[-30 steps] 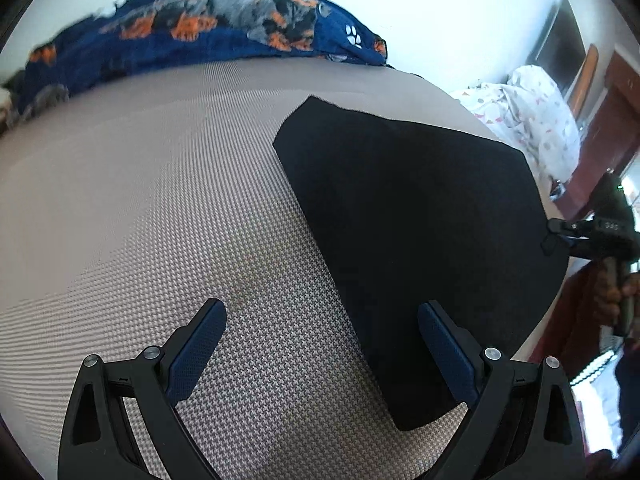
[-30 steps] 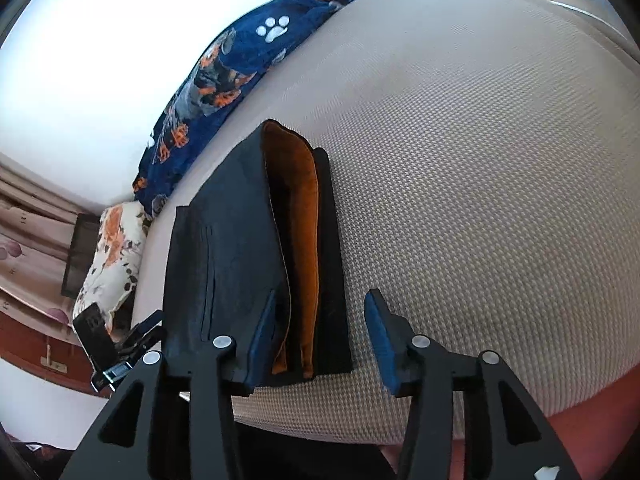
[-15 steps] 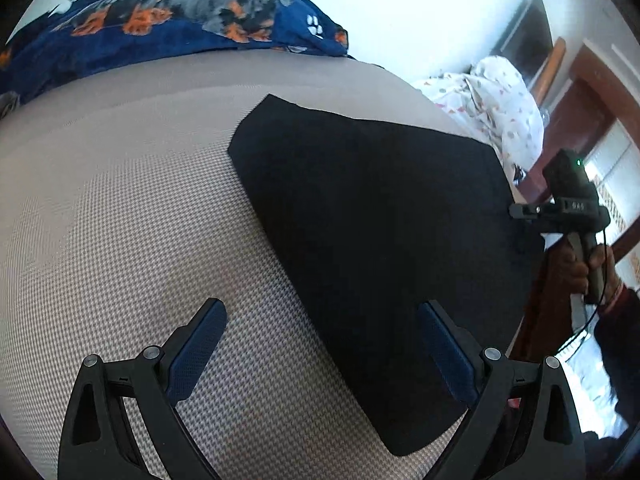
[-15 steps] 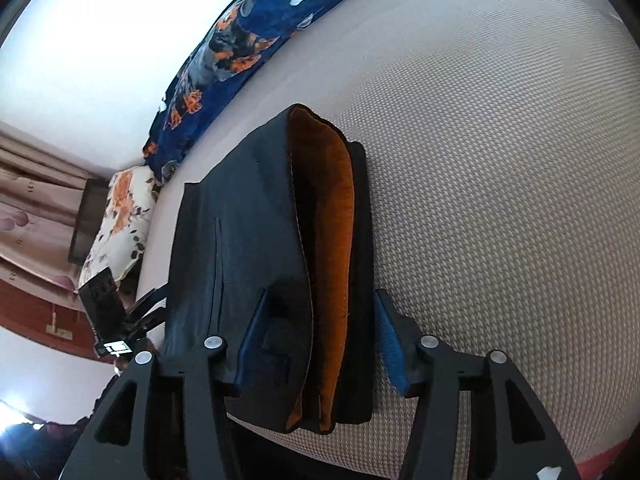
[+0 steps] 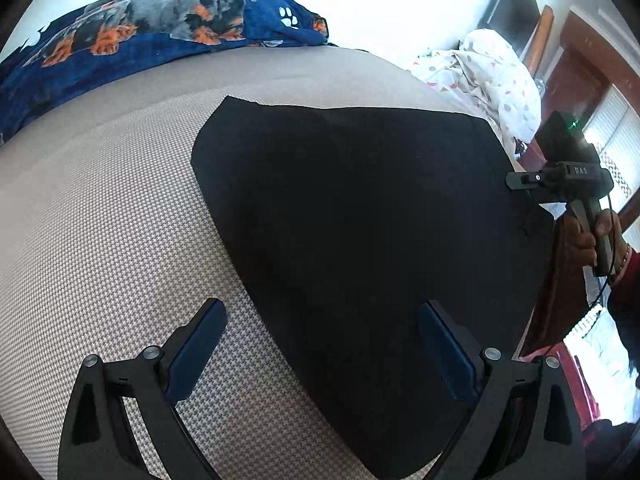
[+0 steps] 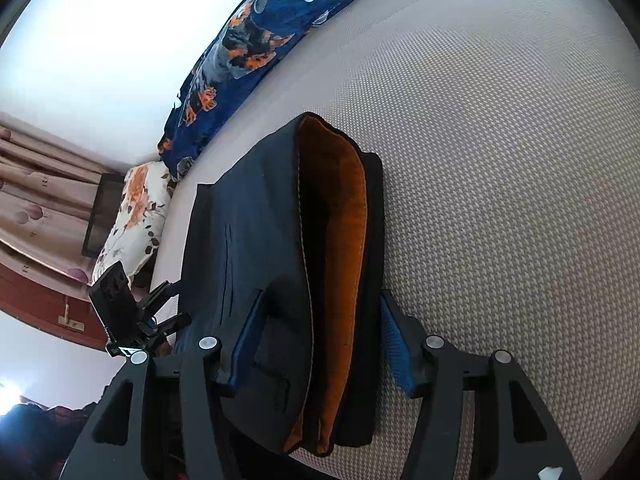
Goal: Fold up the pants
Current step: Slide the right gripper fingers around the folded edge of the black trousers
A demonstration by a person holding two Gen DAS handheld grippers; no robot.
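Note:
Black pants [image 5: 360, 232] lie folded flat on a beige woven bed surface [image 5: 100, 220]. In the right wrist view the pants [image 6: 248, 248] show the waist end with an orange lining [image 6: 340, 240] open toward me. My left gripper [image 5: 320, 344] is open, one finger over the bed and the other over the pants' near edge. My right gripper [image 6: 318, 340] is open, its fingers straddling the waist end. The right gripper also shows in the left wrist view [image 5: 520, 181] at the pants' far edge, and the left gripper shows in the right wrist view [image 6: 168, 316].
A blue dog-print blanket [image 5: 160, 36] lies along the back of the bed. A white patterned cloth [image 5: 492, 76] is bunched at the right. A floral pillow [image 6: 132, 216] sits by the curtains. The bed's edge runs just beside the pants [image 5: 532, 300].
Both grippers have moved in toward the pants. The right gripper's fingers now straddle the waist end; before they were short of it. The pants have not moved.

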